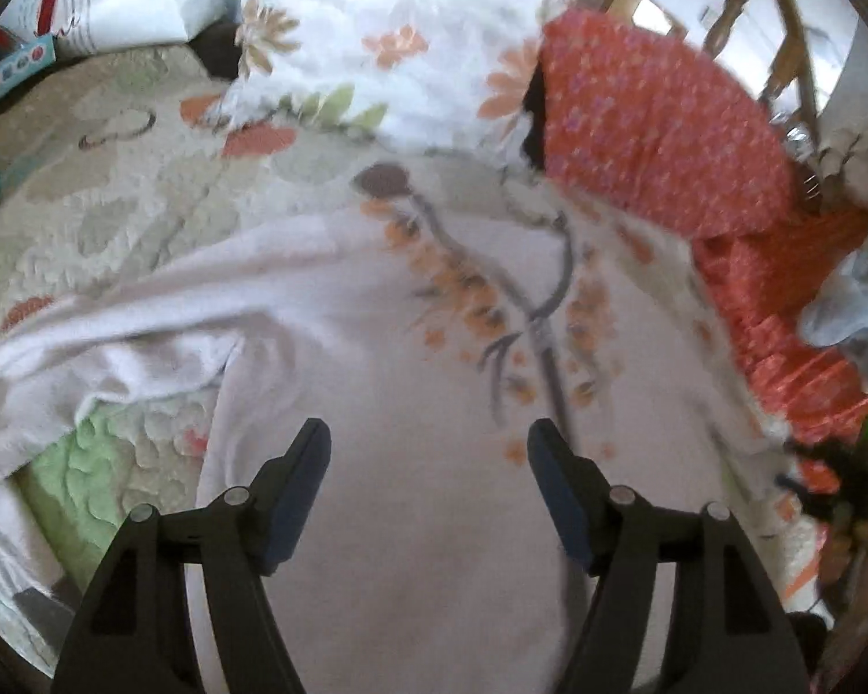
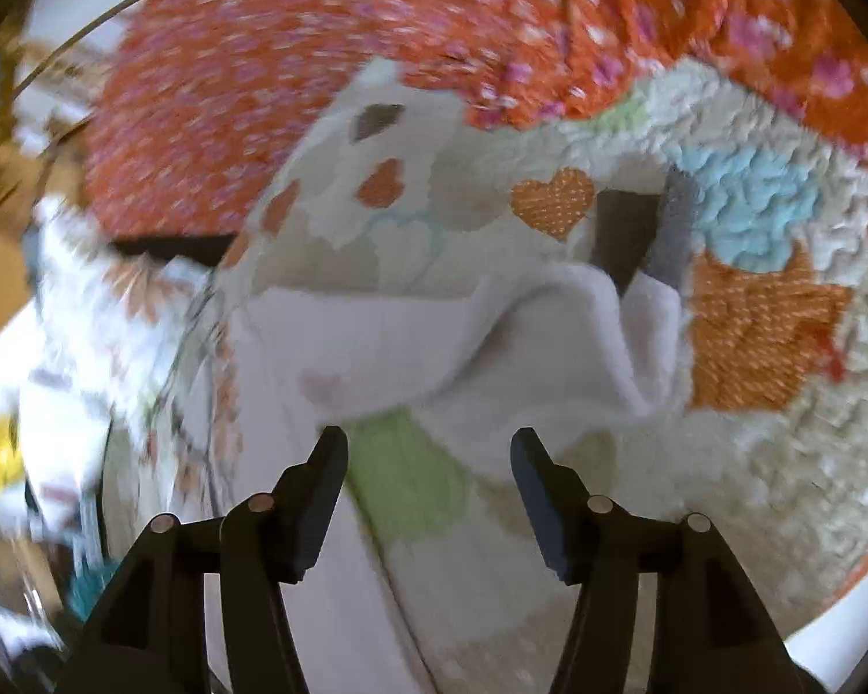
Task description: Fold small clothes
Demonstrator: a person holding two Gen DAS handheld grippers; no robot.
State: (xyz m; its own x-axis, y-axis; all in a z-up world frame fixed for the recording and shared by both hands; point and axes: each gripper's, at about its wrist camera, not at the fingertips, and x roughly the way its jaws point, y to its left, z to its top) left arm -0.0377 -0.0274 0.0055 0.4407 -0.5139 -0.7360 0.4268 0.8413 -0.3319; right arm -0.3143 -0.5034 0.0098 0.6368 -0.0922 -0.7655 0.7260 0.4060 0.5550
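- Left gripper (image 1: 428, 434): jaws apart, nothing between the pads, released. It hangs over the white garment (image 1: 376, 520) without touching it.
- Garment lies spread on the quilt (image 1: 104, 214); a floral print (image 1: 492, 312) with orange blossoms on dark stems runs across its upper part. One sleeve (image 1: 116, 335) stretches off to the left, rumpled over the quilt.
- Right gripper (image 2: 428, 445): jaws also apart, empty, released. A bunched fold of the garment (image 2: 492, 335) sits just ahead of the tips, not pinched.
- Under the right tips: a green patch (image 2: 405, 480) of the quilt (image 2: 781, 434), with heart patches and blue and orange blocks further on.
- Orange dotted cloth (image 1: 665, 127) is heaped at the garment's far right side; it fills the top of the right view (image 2: 318, 58) as well.
- White flower-print fabric (image 1: 387, 29) lies beyond the garment, top centre in the left view.
- Wooden chair (image 1: 769, 29) stands behind the orange cloth.
- Both views are motion-blurred, so fine detail is unreadable.
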